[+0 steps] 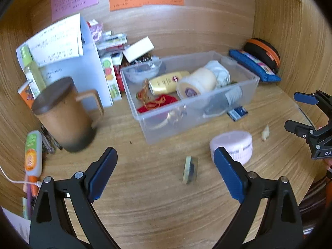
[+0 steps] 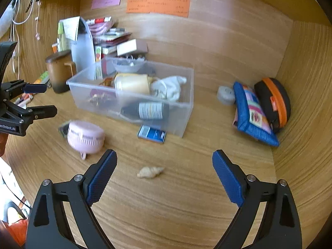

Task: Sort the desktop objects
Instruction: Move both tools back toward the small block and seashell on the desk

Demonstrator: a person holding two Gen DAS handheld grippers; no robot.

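The sorting looks partly done. The clear bin in the middle of the tabletop already holds a yellow tube, a cream roll, a white cloth, a dark bottle, a small bowl and some red items.

Several loose things remain outside it: a pink case near the bin's left end, a blue card touching the bin's near wall, a small shell near the front, and a little block standing on edge. A blue pouch and a black-and-orange case lean in the far right corner; a mug stands at the left.

The left gripper has its jaws wide apart and empty, the block between and ahead of them. The right gripper is likewise spread and empty, with the shell lying between its fingertips. Judging by this, the loose items are still to be binned.
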